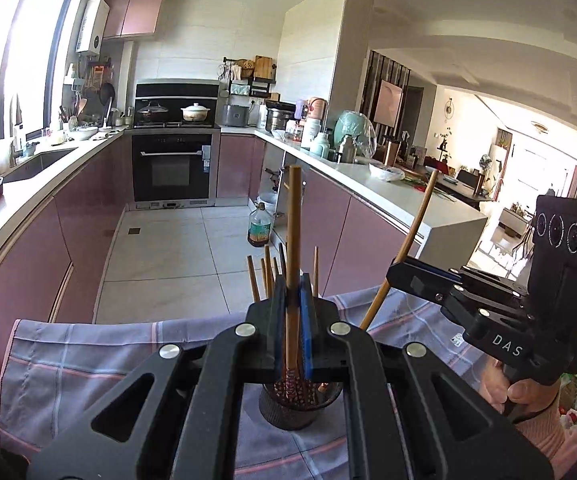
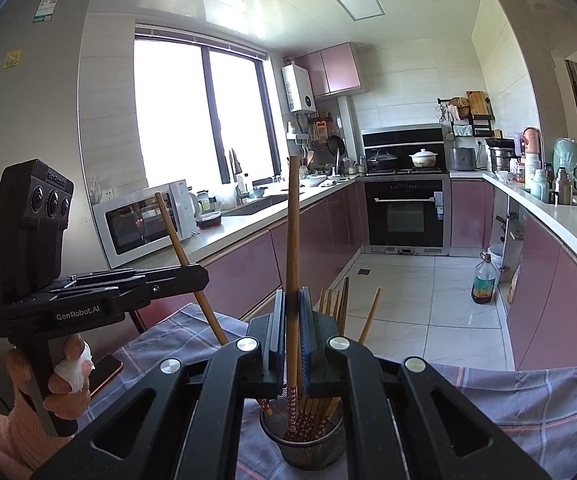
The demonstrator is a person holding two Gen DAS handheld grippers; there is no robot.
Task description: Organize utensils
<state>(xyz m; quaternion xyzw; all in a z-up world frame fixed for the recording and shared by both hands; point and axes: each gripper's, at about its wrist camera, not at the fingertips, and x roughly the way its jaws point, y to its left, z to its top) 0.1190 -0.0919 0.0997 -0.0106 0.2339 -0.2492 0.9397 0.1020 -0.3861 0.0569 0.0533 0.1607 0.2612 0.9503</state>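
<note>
A dark mesh utensil cup (image 1: 294,408) (image 2: 304,432) stands on a plaid cloth (image 1: 88,360) and holds several wooden chopsticks (image 2: 334,304). My left gripper (image 1: 294,320) is shut on one upright chopstick (image 1: 293,232), its patterned tip just over the cup. My right gripper (image 2: 293,332) is shut on another upright chopstick (image 2: 293,232), its patterned tip inside the cup. Each gripper shows in the other's view, the right (image 1: 416,276) and the left (image 2: 184,276), each with a slanted chopstick.
The plaid cloth (image 2: 528,400) covers the table. A phone (image 2: 104,372) lies on it at the left. Kitchen counters (image 1: 28,200), an oven (image 1: 172,168), a microwave (image 2: 144,220) and an oil bottle (image 1: 260,228) on the floor lie beyond.
</note>
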